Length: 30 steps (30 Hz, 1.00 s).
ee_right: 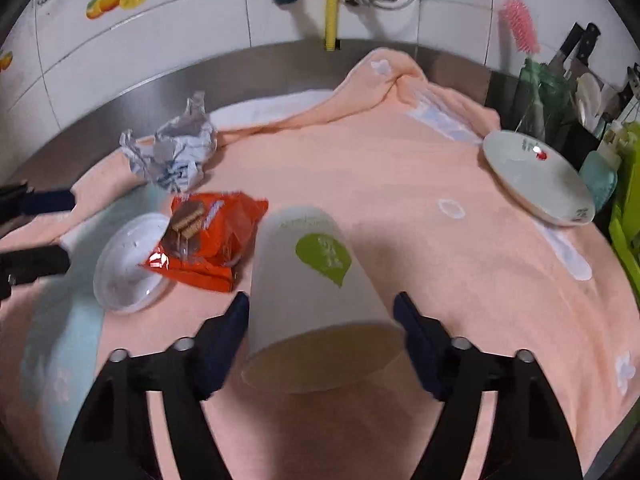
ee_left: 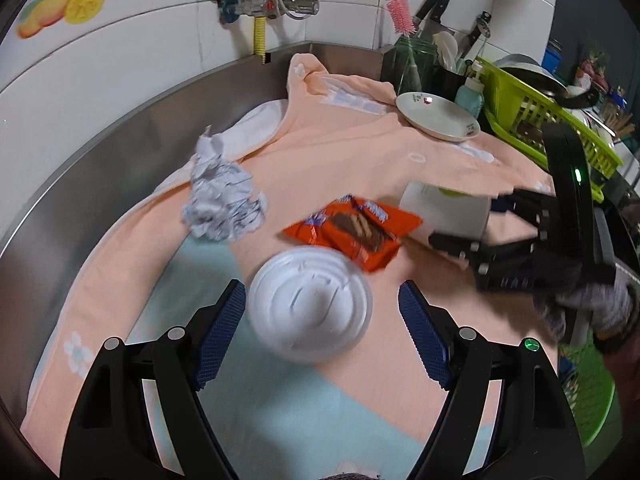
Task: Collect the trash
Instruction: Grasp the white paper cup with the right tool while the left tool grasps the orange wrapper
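Note:
A white paper cup with a green leaf mark [ee_right: 316, 292] lies on its side on the peach towel [ee_right: 400, 208], open end toward me, between the open fingers of my right gripper [ee_right: 322, 308]; the cup also shows in the left wrist view [ee_left: 444, 208]. A white plastic lid [ee_left: 310, 306] lies between the open fingers of my left gripper [ee_left: 322, 296], nearer the left pad; it also shows in the right wrist view [ee_right: 128, 266]. An orange wafer wrapper [ee_left: 356, 230] lies beside lid and cup. A crumpled paper ball [ee_left: 220, 200] lies farther left.
A white plate [ee_left: 438, 116] rests on the towel at the back right. A green dish rack [ee_left: 540, 120], a knife block and a jar with a pink brush [ee_left: 400, 14] stand at the right. A steel backsplash [ee_left: 120, 144] and tiled wall with taps bound the back.

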Available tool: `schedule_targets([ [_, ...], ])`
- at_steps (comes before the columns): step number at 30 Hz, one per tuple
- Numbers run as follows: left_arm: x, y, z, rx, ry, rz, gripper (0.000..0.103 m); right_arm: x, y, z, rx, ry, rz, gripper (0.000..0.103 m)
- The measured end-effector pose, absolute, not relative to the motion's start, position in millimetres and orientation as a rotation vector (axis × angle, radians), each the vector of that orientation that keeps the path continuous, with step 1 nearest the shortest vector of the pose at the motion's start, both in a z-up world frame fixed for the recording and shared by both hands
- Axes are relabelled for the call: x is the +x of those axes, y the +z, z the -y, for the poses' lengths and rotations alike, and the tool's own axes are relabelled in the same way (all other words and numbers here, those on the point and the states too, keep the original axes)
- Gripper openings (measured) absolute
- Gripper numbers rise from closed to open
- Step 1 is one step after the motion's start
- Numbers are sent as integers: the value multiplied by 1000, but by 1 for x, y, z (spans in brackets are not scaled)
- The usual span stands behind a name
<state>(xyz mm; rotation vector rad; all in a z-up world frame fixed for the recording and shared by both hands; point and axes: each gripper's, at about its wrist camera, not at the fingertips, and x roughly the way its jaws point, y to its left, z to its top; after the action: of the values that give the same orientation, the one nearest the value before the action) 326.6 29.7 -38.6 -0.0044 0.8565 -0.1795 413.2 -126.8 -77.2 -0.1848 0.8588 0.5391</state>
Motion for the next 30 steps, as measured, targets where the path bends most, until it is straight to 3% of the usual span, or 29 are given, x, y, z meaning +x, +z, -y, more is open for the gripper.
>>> schedule_targets([
  [15, 407, -65, -7, -205, -163, -1034, 75, 383, -63, 165, -133, 513, -808, 66],
  [30, 428, -71, 16, -149, -118, -1062, 75, 363, -63, 201, -102, 504, -796, 66],
])
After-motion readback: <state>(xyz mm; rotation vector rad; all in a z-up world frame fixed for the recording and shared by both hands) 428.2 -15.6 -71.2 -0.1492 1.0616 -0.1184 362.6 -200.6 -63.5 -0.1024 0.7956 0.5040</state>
